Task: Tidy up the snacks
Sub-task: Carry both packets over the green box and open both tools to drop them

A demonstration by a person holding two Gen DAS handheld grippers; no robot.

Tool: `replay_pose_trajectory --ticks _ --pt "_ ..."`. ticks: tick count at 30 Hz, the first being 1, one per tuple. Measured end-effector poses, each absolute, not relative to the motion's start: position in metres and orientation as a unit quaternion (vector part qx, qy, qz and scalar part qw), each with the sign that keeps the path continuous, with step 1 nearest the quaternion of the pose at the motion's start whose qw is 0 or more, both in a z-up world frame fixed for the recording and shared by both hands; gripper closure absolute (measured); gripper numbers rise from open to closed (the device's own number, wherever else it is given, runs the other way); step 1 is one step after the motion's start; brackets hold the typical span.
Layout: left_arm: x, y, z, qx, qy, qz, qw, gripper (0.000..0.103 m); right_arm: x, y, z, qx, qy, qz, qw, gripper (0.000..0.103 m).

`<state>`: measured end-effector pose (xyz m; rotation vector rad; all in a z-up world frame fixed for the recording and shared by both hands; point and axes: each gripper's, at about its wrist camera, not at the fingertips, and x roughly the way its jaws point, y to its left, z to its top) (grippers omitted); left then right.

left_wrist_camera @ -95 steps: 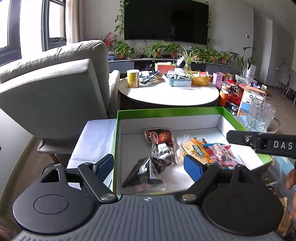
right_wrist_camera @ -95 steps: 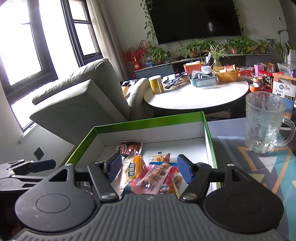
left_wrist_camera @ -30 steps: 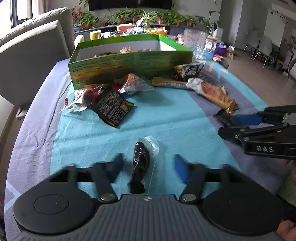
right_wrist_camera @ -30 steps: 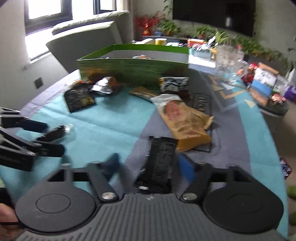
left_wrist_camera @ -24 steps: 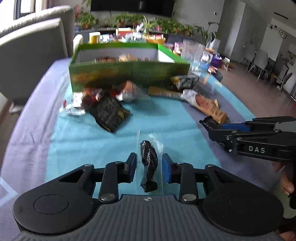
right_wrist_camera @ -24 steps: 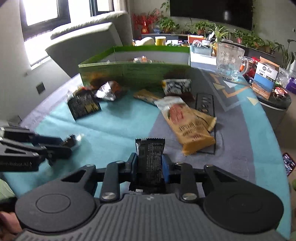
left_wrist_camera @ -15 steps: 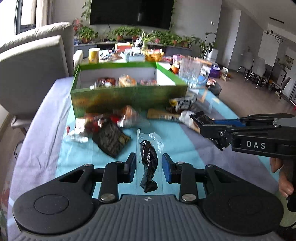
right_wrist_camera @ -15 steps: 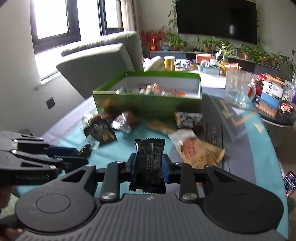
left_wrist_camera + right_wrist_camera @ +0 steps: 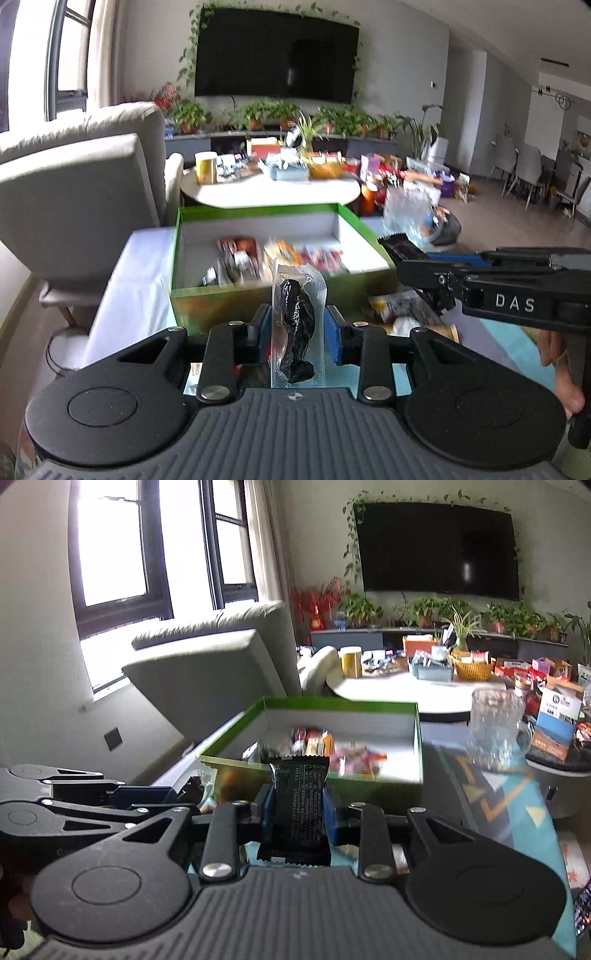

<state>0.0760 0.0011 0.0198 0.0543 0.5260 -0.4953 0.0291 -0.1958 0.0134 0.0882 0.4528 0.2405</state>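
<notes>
While both fingers [image 9: 297,328] [image 9: 297,808] clench snack packets [image 9: 295,325] [image 9: 299,805], green box [image 9: 258,299] ahead, glass mug [image 9: 495,731] beside.

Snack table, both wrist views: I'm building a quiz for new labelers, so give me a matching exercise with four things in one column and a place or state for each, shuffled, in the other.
Things:
1. clear pouch
2. black wrapper bar
3. green box
4. glass mug

Places or states:
A. standing on the table right of the box
B. clamped in the right tongs
C. open, with snacks inside
D. clamped in the left tongs

Pairs: 1-D, 2-B, 3-C, 4-A
</notes>
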Motion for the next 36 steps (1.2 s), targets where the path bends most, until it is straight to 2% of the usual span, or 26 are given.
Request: replay_pose_trajectory --ticks 15,36 --pt "0.153 -0.007 0.044 0.016 0.220 -0.216 0.951 0.074 0.088 -0.198 0.026 0.056 0.199 0.116 0.972 0.074" --pt "0.233 -0.019 0.014 0.014 0.261 -0.193 0.946 0.074 0.154 -0.208 0.003 0.087 0.236 0.106 0.962 0.074"
